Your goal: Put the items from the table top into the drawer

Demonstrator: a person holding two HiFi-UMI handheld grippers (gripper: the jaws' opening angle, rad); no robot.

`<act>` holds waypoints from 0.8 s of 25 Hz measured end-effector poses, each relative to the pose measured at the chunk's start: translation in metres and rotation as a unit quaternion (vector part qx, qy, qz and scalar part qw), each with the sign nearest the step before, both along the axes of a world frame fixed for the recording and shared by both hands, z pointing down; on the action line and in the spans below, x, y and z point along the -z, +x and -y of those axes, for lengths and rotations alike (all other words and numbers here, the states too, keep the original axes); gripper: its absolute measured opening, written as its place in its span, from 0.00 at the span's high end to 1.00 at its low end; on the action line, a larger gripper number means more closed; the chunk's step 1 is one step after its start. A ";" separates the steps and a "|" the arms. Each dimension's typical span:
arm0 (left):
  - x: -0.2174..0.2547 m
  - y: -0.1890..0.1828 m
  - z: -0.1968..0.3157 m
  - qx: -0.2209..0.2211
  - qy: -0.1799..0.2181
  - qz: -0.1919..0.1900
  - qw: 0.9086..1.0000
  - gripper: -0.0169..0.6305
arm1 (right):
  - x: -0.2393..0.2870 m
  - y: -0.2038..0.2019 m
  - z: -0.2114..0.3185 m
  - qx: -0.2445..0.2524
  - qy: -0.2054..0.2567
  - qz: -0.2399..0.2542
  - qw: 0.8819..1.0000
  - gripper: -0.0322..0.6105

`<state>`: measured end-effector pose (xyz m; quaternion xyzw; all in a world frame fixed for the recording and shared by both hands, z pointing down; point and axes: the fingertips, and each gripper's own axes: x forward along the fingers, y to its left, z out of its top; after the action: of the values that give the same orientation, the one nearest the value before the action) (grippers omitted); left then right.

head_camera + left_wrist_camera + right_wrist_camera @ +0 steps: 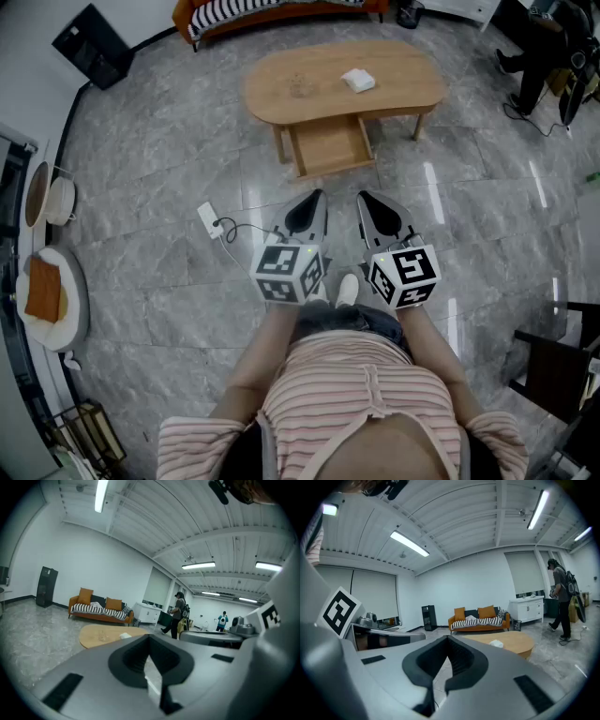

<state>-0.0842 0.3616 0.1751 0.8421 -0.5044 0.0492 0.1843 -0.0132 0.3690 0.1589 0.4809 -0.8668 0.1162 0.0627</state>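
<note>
Both tools are clenched and empty. The left gripper (310, 212) and the right gripper (377, 214) sit side by side at the centre of the head view, just in front of the person's striped shirt (361, 394). Each one's own view shows its jaws meeting at the tip with nothing between them.

The table (403, 82) lies straight ahead, toward the top of the frame and well apart from both grippers, with bare floor (169, 169) between. Its long axis runs left to right across the picture. The drawer (328, 146) hangs under its near edge, pulled out toward the person, and looks empty.

Two things rest on the table top. A small white item (357, 81) sits right of centre, roughly in line above the right gripper, which I judge the nearer one for it. A faint, see-through item (298, 86) sits left of centre, in line above the left gripper. It is too small and pale to name, and the white one could be a folded cloth or a packet. Nothing is within reach until the person closes the gap.
</note>
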 end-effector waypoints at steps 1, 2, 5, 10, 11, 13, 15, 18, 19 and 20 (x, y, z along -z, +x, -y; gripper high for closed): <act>0.000 0.001 0.001 0.000 0.000 -0.001 1.000 0.95 | 0.000 0.000 0.001 0.002 0.000 0.000 1.000 0.95; 0.000 0.002 0.002 0.001 -0.001 -0.002 1.000 0.95 | -0.001 0.000 0.002 0.003 -0.001 0.001 1.000 0.95; -0.003 0.006 0.004 0.001 -0.004 -0.003 1.000 0.95 | -0.003 0.002 0.003 0.006 -0.003 0.003 1.000 0.95; -0.005 0.009 0.008 0.013 -0.008 -0.004 1.000 0.95 | -0.007 0.015 0.006 0.013 -0.016 0.016 1.000 0.95; -0.005 0.008 0.010 0.018 -0.009 -0.005 1.000 0.95 | -0.009 0.019 0.008 0.016 -0.021 0.023 0.999 0.95; -0.005 0.006 0.015 0.030 -0.009 -0.005 1.000 0.95 | -0.013 0.031 0.012 0.016 -0.028 0.036 0.999 0.95; -0.007 0.005 0.020 0.040 -0.008 -0.005 0.999 0.95 | -0.015 0.045 0.016 0.009 -0.028 0.040 0.999 0.95; -0.009 0.006 0.023 0.051 -0.010 -0.006 0.999 0.95 | -0.015 0.067 0.022 -0.006 -0.024 0.041 0.999 0.95; -0.009 0.007 0.024 0.053 -0.010 -0.005 0.999 0.95 | -0.014 0.074 0.024 -0.012 -0.023 0.042 0.999 0.95; -0.009 0.009 0.025 0.055 -0.010 -0.003 0.998 0.95 | -0.014 0.081 0.026 -0.019 -0.023 0.044 0.999 0.95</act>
<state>-0.0750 0.3362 0.1839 0.8113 -0.5489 0.0417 0.1969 0.0679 0.3428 0.1727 0.4899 -0.8566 0.1585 0.0338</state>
